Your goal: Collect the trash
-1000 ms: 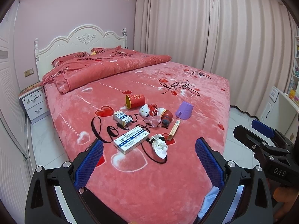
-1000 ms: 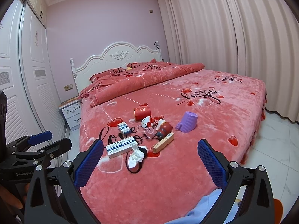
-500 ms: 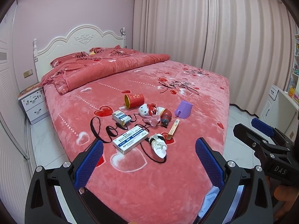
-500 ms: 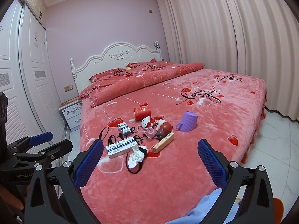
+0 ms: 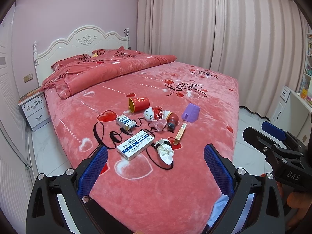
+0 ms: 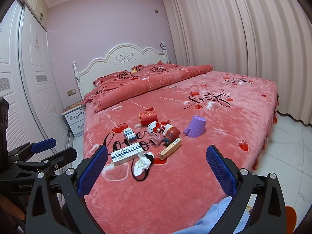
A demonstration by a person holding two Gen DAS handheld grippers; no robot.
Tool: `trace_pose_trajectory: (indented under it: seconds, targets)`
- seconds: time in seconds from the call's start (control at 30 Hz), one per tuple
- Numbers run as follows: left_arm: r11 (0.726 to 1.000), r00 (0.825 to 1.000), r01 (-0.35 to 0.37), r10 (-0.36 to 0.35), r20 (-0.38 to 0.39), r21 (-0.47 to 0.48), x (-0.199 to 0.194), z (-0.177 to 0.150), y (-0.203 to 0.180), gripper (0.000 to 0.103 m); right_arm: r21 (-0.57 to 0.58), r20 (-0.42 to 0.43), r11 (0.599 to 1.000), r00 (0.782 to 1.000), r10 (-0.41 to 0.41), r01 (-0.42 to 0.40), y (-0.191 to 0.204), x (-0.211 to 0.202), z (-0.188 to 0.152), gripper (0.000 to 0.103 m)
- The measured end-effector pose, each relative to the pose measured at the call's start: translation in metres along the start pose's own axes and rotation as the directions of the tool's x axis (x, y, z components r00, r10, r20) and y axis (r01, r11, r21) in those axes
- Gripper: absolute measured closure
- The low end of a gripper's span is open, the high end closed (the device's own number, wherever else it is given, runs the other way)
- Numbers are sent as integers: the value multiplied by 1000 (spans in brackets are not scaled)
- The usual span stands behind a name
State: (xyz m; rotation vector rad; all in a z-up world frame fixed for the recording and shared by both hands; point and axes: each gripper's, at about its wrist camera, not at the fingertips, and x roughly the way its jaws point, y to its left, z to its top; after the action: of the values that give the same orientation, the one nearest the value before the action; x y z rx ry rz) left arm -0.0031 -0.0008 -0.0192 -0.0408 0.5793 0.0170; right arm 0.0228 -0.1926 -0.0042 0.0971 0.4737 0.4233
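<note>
On the red heart-print bed (image 5: 136,185) lies a cluster of items: a long white-and-blue medicine box (image 5: 136,146), a small open box (image 5: 125,122), a crumpled white tissue (image 5: 165,152), a slim tan box (image 5: 179,133), a red paper cup on its side (image 5: 138,104), a purple cup (image 5: 191,112), a cat toy (image 5: 149,113) and a dark red figure (image 5: 172,120). My left gripper (image 5: 156,165) hovers open at the bed's foot, short of the tissue. My right gripper (image 6: 157,166) is open too, empty, with the tissue (image 6: 142,163) and medicine box (image 6: 127,153) just ahead.
A folded quilt (image 5: 109,72) and white headboard (image 5: 81,41) fill the bed's far end. A white nightstand (image 5: 35,108) stands left, wardrobe doors (image 6: 25,89) beyond it. Curtains (image 5: 224,29) line the right wall, white tiled floor (image 6: 288,142) beside the bed. Pale blue cloth (image 6: 212,218) sits below.
Both grippers have drifted slightly; the view of the bed shifts a little up and left. Nothing on the bed has moved, and both grippers stay open.
</note>
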Motion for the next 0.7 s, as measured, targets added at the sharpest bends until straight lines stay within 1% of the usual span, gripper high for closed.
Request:
trace_pose_trajectory:
  seconds: [0.7]
  targets:
    - [1000, 1000, -7, 7, -8, 5, 3, 1, -1, 6, 7, -5, 1000, 1000, 0, 0, -2, 0, -1, 4]
